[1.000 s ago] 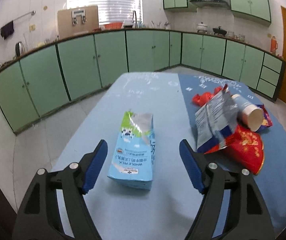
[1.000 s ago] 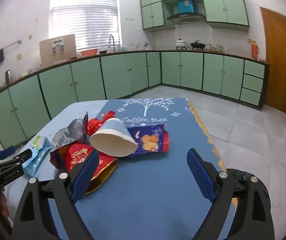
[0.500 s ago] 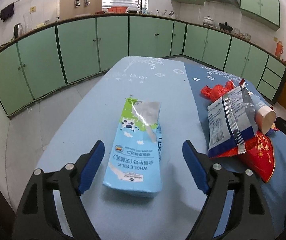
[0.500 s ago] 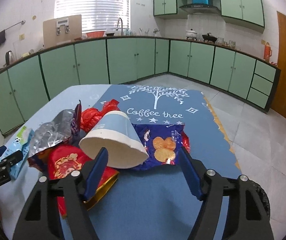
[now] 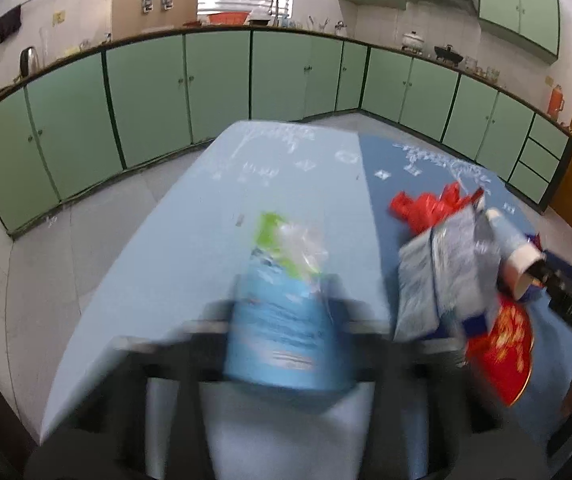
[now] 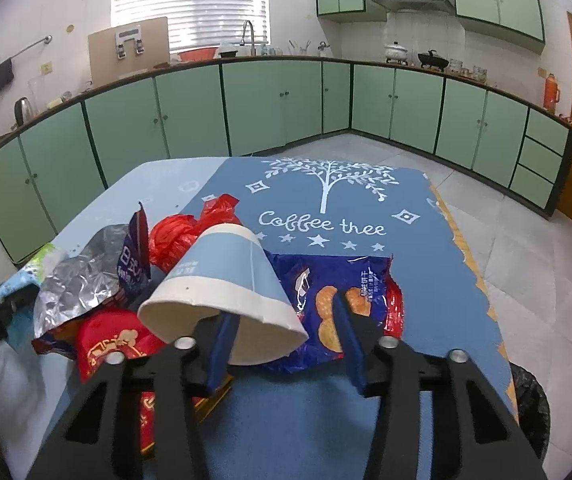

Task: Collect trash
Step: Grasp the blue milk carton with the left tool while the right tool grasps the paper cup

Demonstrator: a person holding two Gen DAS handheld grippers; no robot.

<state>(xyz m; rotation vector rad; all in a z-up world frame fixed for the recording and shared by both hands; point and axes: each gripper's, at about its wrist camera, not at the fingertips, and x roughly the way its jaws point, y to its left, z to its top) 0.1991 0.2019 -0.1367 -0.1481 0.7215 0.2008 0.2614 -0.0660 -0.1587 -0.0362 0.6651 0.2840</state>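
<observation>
Left claw (image 5: 286, 320) — jaws just closed, clenched on the milk carton (image 5: 282, 312) at 6 o'clock on the worktop (image 5: 158, 248), for lifting. Right claw (image 6: 282, 340) — closing, one finger inside the paper cup (image 6: 222, 284), one outside, pinching its wall atop the wrappers (image 6: 325, 300); contact not certain.

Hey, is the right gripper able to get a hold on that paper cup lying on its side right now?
Probably yes. The right gripper already straddles the paper cup's rim wall, one finger inside the mouth, one outside; its jaws have just been closing, and nothing blocks them.
</observation>
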